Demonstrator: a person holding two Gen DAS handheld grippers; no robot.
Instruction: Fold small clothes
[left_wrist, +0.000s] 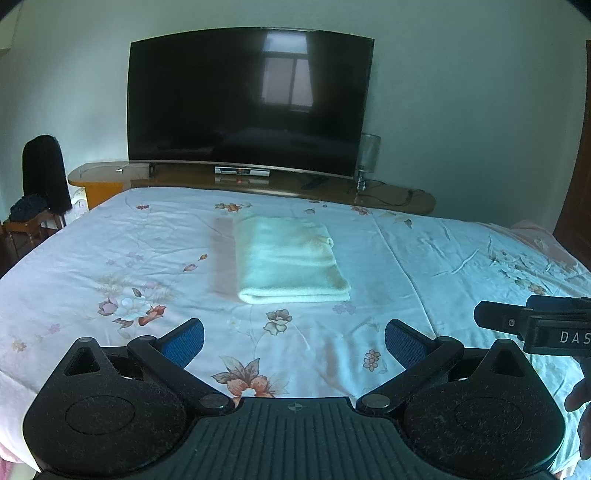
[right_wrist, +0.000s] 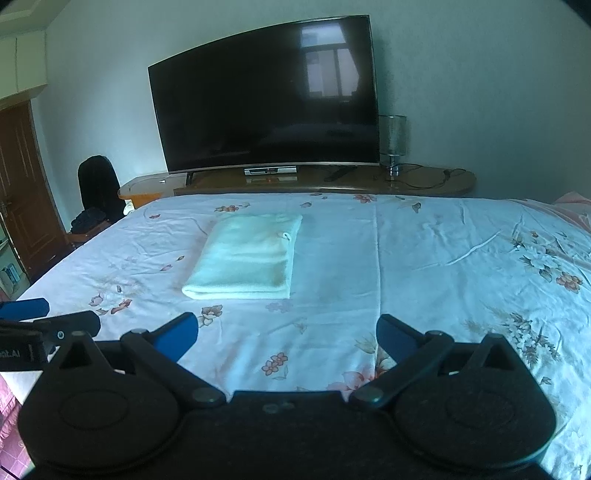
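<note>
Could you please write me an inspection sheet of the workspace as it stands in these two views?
Surface: bed with a floral sheet, lightly creased.
Job's things: one pale towel, folded into a neat rectangle, lying flat on the sheet.
Clutter: nothing seen on the bed beside the towel.
Grippers: left gripper open, over the sheet, holding nothing; right gripper open, over the sheet, holding nothing; both short of the towel.
Cables: a dark cable trails across the TV stand by the lamp.
Surroundings: a large dark TV against the wall, a chair draped in dark clothing, a wooden door.
</note>
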